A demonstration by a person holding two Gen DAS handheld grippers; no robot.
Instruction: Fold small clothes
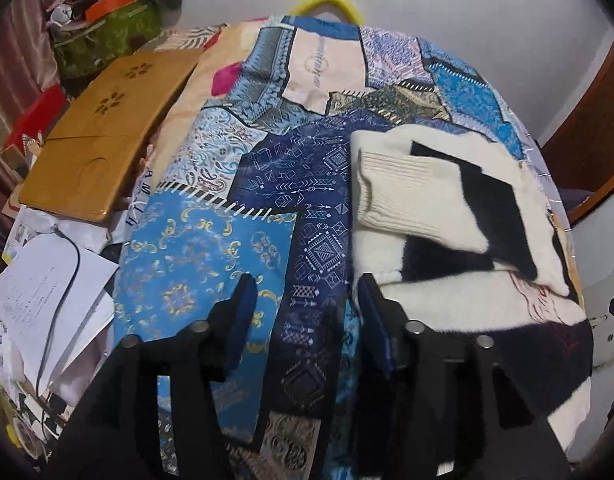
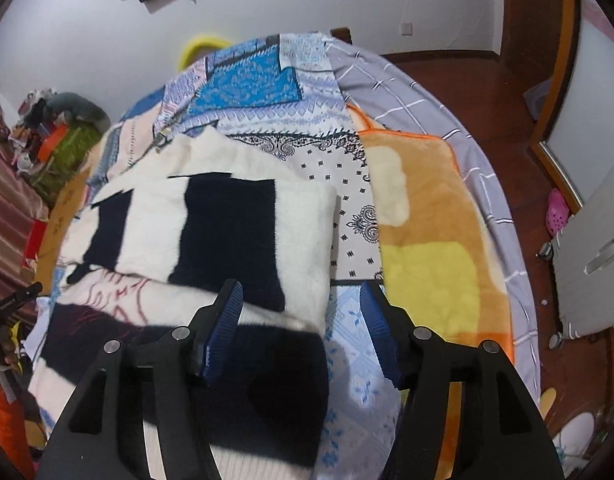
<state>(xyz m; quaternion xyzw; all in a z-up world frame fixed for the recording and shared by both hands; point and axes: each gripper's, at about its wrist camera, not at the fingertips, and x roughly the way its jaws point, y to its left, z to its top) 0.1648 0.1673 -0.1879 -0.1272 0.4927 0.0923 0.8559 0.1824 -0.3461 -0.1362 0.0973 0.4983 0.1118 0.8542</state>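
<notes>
Both tools stood with jaws apart and empty above the bed's patchwork quilt (image 1: 211, 264), the left tool (image 1: 307, 304) just left of the folded cream-and-black sweater (image 1: 447, 208), the right tool (image 2: 301, 312) over its near edge.

Even indoor light, soft blur, dark fisheye corners.

The left gripper (image 1: 305, 282) points steeply downward, its two blue-padded fingers (image 1: 243, 316) spread apart with nothing between them. The right gripper (image 2: 301, 290) tilts down at a similar angle, its ribbed blue pads (image 2: 223, 328) likewise parted and pressing on nothing. Neither pair of jaws touches anything.
</notes>
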